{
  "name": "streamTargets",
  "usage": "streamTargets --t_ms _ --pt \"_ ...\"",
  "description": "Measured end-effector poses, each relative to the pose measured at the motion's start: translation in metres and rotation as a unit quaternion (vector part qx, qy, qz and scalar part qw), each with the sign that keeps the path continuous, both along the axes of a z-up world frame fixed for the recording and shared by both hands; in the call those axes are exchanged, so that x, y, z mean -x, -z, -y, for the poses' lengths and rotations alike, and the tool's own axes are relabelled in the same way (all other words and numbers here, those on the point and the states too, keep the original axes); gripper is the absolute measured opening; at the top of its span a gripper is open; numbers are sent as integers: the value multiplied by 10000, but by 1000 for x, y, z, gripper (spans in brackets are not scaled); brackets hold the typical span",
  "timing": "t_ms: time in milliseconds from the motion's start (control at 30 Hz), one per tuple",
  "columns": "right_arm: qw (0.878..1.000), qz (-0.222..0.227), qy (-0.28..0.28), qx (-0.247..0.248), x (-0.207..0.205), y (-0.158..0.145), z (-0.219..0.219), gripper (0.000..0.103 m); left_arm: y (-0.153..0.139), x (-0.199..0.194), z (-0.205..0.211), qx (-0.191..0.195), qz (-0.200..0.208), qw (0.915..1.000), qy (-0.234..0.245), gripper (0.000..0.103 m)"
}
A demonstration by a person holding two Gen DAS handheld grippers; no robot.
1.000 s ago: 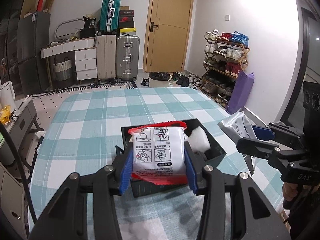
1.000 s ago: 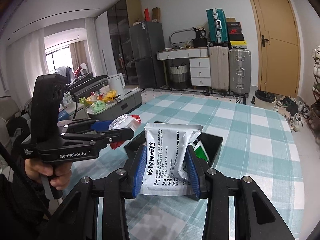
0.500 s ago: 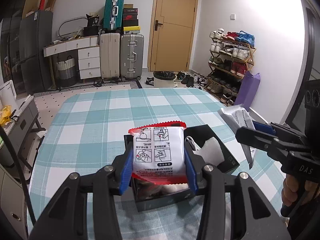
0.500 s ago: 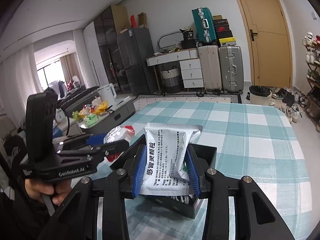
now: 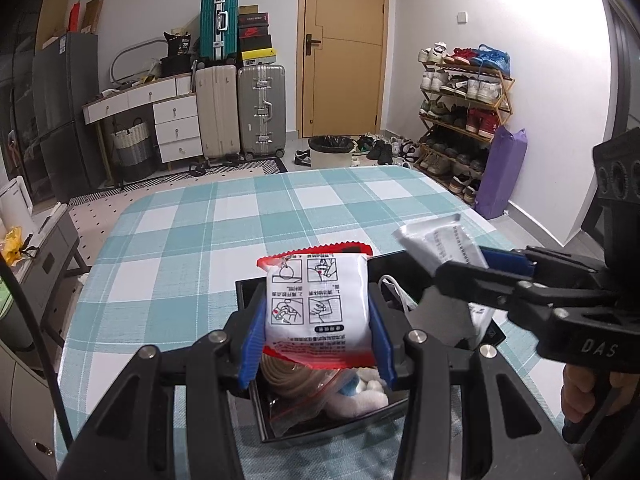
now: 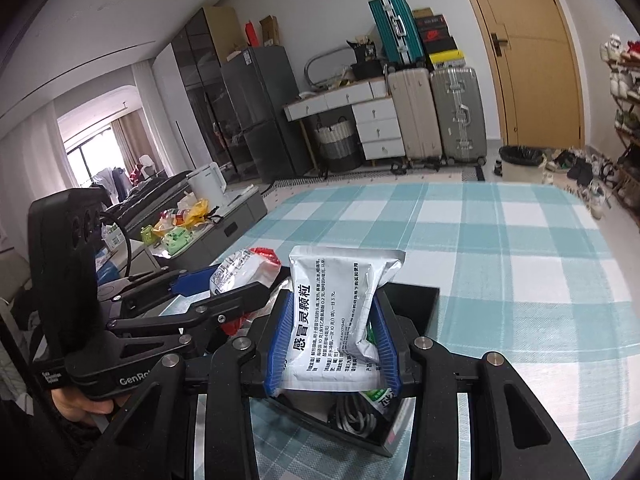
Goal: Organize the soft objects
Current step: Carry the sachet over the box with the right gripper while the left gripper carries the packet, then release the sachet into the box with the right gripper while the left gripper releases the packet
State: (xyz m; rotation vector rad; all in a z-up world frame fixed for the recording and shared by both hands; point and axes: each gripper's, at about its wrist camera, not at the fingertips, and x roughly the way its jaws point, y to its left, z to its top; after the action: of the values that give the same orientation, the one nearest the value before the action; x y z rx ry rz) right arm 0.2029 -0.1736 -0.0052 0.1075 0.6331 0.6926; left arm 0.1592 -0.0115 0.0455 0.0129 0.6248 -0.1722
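My left gripper (image 5: 316,336) is shut on a white packet with red edges (image 5: 318,304), held upright over the near end of a black box (image 5: 304,428) on the checked tablecloth. My right gripper (image 6: 332,344) is shut on a silver-white sachet (image 6: 340,316) printed with black text, over the same black box (image 6: 412,304). In the left wrist view the right gripper (image 5: 460,264) reaches in from the right with the silver-white sachet (image 5: 440,244). In the right wrist view the left gripper (image 6: 236,284) comes in from the left with the red-edged packet (image 6: 244,268).
Inside the box lie a plush toy (image 5: 360,392), a bagged beige roll (image 5: 292,380), a green packet (image 6: 376,398) and a coiled cable (image 6: 352,416). The checked table (image 5: 240,216) stretches beyond. Suitcases (image 5: 240,108), drawers and a shoe rack (image 5: 460,108) line the walls.
Both grippers have moved forward and down over the black box, which now sits closer and lower in each view. The right gripper has rolled. Both still hold their packets.
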Motion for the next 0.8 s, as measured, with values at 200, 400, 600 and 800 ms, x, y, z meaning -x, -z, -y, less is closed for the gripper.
streamTargets --t_ms 200,400,600,800 --pt "9997 -215 62 -109 -14 10 -1 39 5 -7 0 -4 -81 10000 -5 45" --pt "9994 -320 57 -68 -22 15 0 46 8 -11 1 28 -139 9999 17 45" --pt "9993 -352 90 86 -23 19 -2 78 9 -10 2 11 -147 9999 33 45" --pt "9996 -175 179 120 -15 13 6 83 9 -11 3 8 -160 9999 44 45"
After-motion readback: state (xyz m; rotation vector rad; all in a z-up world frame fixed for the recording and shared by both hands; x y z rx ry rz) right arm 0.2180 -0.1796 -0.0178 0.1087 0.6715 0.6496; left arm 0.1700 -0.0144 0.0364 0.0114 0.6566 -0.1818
